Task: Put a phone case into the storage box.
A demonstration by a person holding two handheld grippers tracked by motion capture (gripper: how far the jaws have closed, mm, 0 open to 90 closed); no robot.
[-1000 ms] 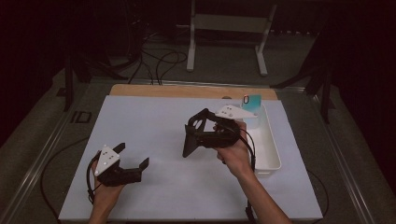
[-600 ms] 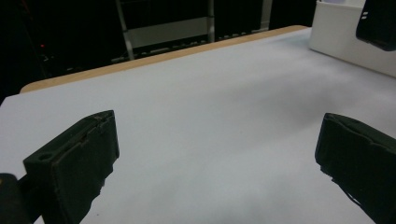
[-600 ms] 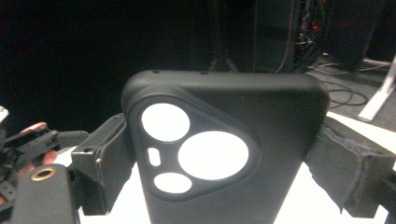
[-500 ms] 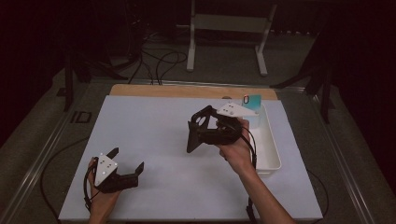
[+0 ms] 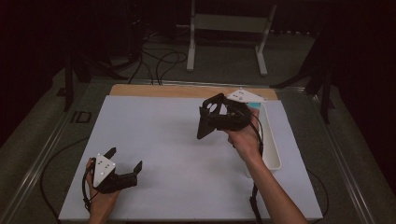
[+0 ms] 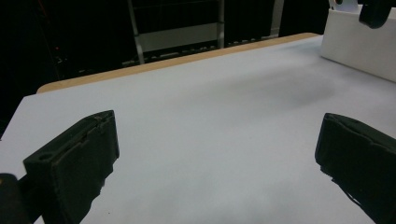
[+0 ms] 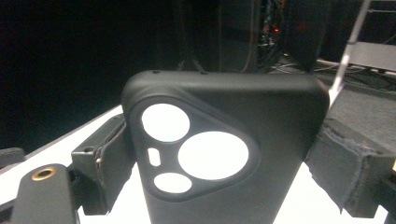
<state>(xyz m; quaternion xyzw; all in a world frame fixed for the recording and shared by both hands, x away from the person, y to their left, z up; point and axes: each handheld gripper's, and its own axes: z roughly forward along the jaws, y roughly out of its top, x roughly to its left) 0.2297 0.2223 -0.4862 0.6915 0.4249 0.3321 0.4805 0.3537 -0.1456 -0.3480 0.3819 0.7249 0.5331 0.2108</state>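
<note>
My right gripper (image 5: 211, 119) is held above the white table mat (image 5: 159, 135), right of centre, shut on a black phone case (image 5: 205, 125). In the right gripper view the phone case (image 7: 280, 140) stands upright between the two jaws, its back with three round camera cut-outs facing the camera. Low over the mat's near left corner, my left gripper (image 5: 125, 158) is open. Nothing lies between the jaws of the left gripper (image 6: 215, 158), just bare mat.
A long white tray (image 5: 271, 144) lies along the mat's right edge, with something teal at its far end; the tray (image 6: 359, 51) also appears far right in the left gripper view. A wooden strip borders the far edge. Cables and a metal stand lie beyond the table.
My right gripper has risen and shifted a little farther away with the phone case. The left gripper has drawn slightly nearer the front left corner, still open.
</note>
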